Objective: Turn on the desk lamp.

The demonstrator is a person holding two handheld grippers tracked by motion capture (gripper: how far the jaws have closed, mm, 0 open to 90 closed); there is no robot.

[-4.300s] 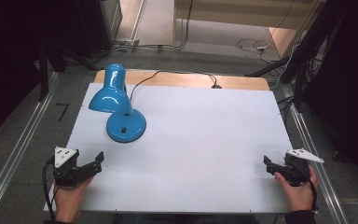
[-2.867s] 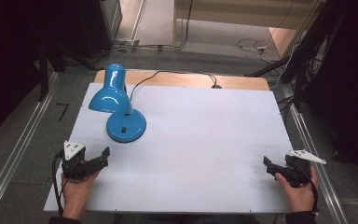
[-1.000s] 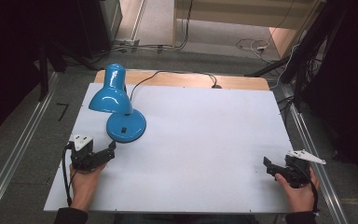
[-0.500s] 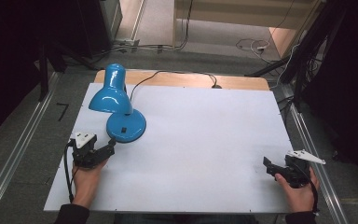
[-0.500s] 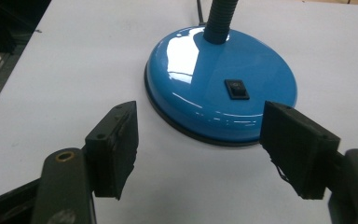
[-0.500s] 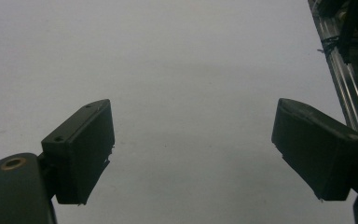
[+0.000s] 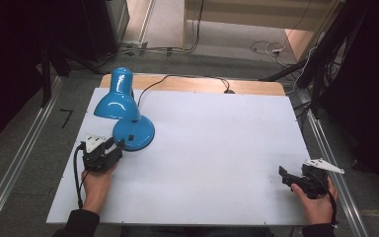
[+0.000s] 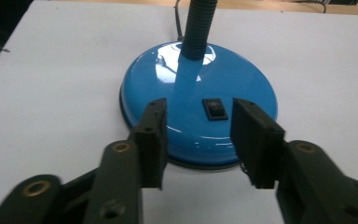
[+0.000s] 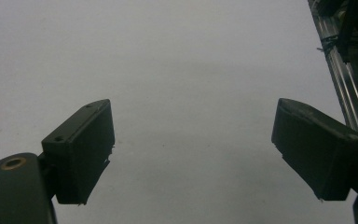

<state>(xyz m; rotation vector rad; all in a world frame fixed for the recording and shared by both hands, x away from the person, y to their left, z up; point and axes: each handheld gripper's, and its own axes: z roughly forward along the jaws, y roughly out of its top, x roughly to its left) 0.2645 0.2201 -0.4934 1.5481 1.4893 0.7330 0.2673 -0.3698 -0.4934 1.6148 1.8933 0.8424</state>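
Left gripper (image 8: 198,140) at near rim of blue lamp base (image 8: 200,109), jaws parted astride rocker switch (image 8: 215,108), probably lining up a press. Right gripper (image 9: 193,156) idle, jaws released, over bare tabletop (image 7: 217,148).

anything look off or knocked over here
Nothing stands out. The lamp stands upright on its base at the table's far left, cord trailing off the back. The left gripper is open at the base; the right gripper is open over bare table.
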